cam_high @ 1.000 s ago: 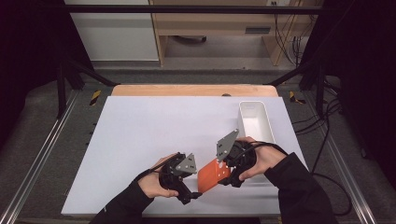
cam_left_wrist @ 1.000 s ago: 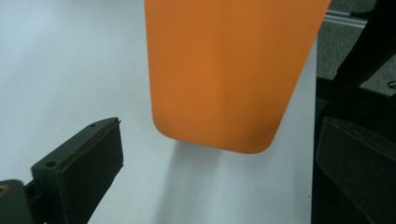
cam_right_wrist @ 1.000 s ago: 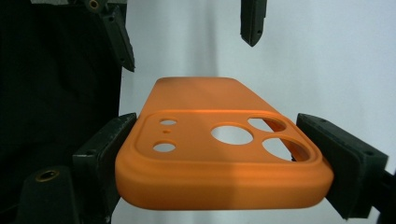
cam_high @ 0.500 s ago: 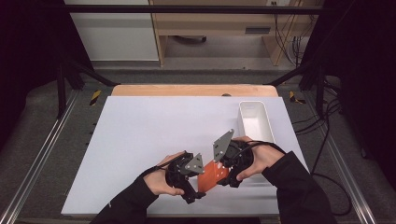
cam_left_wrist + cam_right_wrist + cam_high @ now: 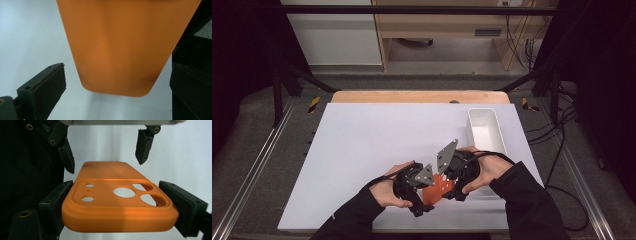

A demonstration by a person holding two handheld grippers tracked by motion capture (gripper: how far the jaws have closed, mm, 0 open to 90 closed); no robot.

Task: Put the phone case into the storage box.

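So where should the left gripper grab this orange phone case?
On the plain end of the orange phone case, across its two long edges, coming from opposite the right gripper, which clamps the camera-hole end. The left gripper is open, already astride that narrow, flat end.

Matt, smooth orange rubbery phone case [image 5: 117, 202]

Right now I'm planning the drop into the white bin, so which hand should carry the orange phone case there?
Right: its gripper already clamps the phone case and is nearer the bin; the left gripper is open.

Right gripper [image 5: 120, 205] fingers clamp an orange phone case [image 5: 117, 202].
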